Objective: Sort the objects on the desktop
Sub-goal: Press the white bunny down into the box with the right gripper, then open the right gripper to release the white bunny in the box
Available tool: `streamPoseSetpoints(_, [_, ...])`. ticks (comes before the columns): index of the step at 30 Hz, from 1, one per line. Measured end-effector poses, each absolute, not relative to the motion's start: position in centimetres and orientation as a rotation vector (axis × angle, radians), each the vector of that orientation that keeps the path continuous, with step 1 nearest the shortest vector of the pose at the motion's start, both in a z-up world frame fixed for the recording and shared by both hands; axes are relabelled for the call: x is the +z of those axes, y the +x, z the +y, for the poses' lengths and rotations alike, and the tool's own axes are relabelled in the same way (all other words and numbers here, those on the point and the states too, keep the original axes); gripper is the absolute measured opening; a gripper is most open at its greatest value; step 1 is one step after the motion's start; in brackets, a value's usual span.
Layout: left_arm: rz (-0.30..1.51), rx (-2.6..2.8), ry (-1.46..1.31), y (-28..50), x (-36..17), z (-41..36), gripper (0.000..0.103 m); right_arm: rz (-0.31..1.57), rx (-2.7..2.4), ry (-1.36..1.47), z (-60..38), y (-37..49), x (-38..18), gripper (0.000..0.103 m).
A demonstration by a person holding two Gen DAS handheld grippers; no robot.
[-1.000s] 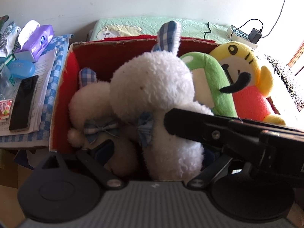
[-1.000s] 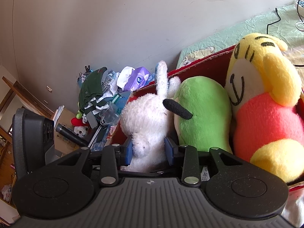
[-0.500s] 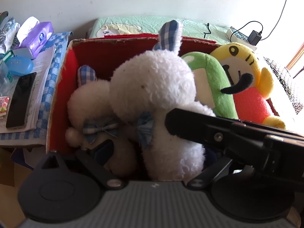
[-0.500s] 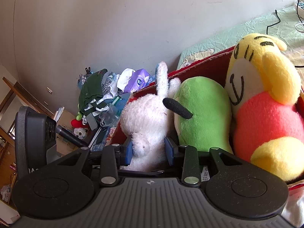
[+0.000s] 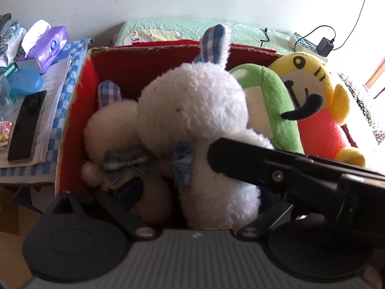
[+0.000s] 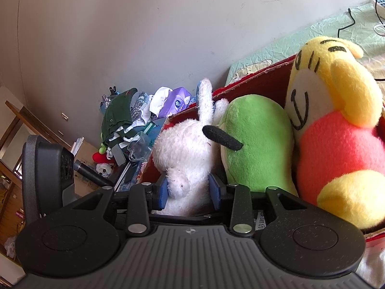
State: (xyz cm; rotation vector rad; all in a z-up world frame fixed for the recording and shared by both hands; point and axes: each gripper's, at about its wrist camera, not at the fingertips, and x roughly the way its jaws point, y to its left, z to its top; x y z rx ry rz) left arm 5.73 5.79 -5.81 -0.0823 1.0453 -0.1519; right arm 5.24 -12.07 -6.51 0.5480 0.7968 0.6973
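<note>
A red cardboard box (image 5: 134,67) holds several plush toys. A white rabbit (image 5: 197,110) with a checked ear stands in the middle, and a cream rabbit (image 5: 113,125) leans at its left. A green plush (image 5: 272,103) and a yellow-and-red plush (image 5: 312,120) fill the right side. My left gripper (image 5: 199,193) is open, its jaws wide apart on either side of the white rabbit's lower body. My right gripper (image 6: 189,191) is shut on the white rabbit (image 6: 187,149), blue pads pressed into its body. Its black body (image 5: 276,168) crosses the left wrist view.
Left of the box, a blue checked cloth (image 5: 60,110) carries papers, a black phone (image 5: 26,125), a blue case (image 5: 24,82) and a purple tissue pack (image 5: 45,45). A green mat (image 5: 192,29) and a power strip (image 5: 310,44) lie behind. Clothes (image 6: 120,113) pile against the wall.
The left wrist view has drifted slightly, so the box sits a little further left in it. Both grippers keep their hold and spacing around the white rabbit.
</note>
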Motion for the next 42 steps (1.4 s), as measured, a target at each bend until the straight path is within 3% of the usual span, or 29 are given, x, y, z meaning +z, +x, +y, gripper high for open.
streamPoseSetpoints(27, [1.027,-0.126,-0.085,5.3,-4.6,5.8,0.099,0.753,0.704,0.544,-12.4,4.1,-5.0,0.038])
streamPoseSetpoints(42, [0.984,-0.097,-0.120,3.3,-3.7,6.6,0.100,0.718,0.619,0.531,-13.4,2.3,-4.2,0.045])
